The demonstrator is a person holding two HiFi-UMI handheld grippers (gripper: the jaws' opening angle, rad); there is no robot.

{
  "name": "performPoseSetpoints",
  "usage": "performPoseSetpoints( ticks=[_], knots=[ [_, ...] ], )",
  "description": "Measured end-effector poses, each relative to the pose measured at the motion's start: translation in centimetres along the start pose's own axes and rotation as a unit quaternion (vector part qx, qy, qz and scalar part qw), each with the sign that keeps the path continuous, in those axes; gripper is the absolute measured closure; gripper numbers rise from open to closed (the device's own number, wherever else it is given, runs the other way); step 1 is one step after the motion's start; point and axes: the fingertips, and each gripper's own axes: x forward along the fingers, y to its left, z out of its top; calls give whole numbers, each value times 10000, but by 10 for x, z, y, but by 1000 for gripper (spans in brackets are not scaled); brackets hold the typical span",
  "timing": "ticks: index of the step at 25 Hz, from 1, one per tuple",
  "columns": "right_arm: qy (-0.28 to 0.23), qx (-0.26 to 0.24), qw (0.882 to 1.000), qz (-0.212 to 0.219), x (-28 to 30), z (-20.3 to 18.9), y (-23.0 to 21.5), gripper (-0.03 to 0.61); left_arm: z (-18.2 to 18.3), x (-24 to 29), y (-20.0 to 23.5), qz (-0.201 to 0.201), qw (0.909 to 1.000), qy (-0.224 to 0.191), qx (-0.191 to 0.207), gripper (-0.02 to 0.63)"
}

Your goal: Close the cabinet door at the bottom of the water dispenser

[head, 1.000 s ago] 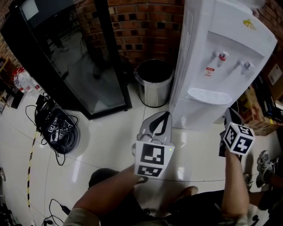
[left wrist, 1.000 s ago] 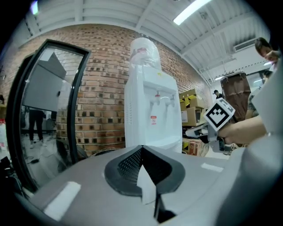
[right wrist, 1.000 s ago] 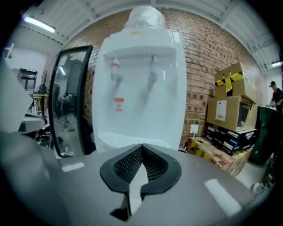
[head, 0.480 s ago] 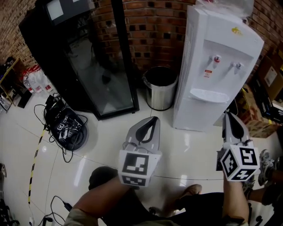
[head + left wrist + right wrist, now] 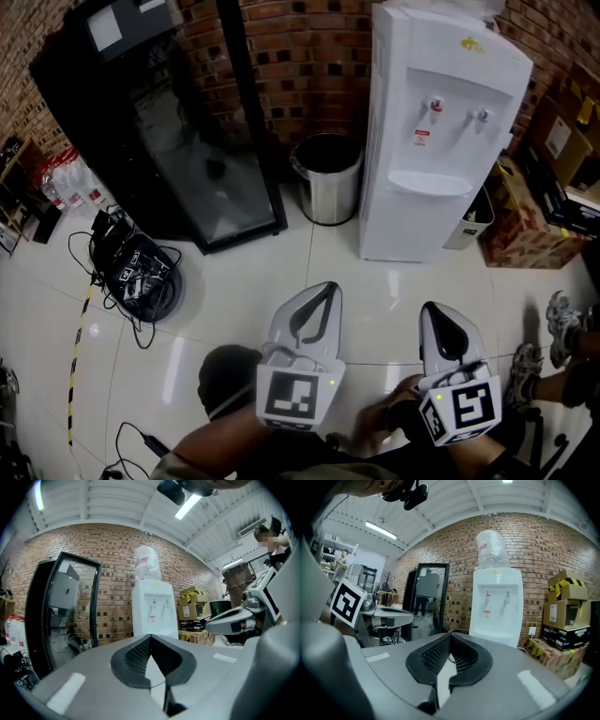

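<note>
Both pairs of jaws are pressed together on nothing. The left gripper (image 5: 326,286) and right gripper (image 5: 433,307) hang over the floor, well apart from the single white water dispenser (image 5: 441,141). Its bottom cabinet door (image 5: 412,225) is steeply foreshortened, and each gripper's own body hides it in the gripper views. One steel bin (image 5: 326,178) stands just beside the dispenser.

The left gripper (image 5: 150,639) hides the base of the water dispenser (image 5: 152,609).
</note>
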Motion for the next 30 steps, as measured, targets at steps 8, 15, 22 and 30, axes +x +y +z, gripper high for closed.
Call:
performPoseSetpoints(
  ticks=[8, 15, 22, 30],
  knots=[
    [-49, 196, 9998, 77, 0, -8, 19, 578, -16, -9, 2, 86, 9998, 162, 7, 614],
    [-1, 146, 9999, -37, 15, -10, 12, 578, -17, -7, -3, 14, 9999, 141, 45, 614],
    [-53, 140, 9998, -132, 16, -9, 5, 578, -17, -6, -6, -33, 9999, 118, 92, 614],
    [-45, 128, 9998, -122, 16, -9, 5, 578, -18, -5, -10, -63, 9998, 142, 109, 614]
  ],
)
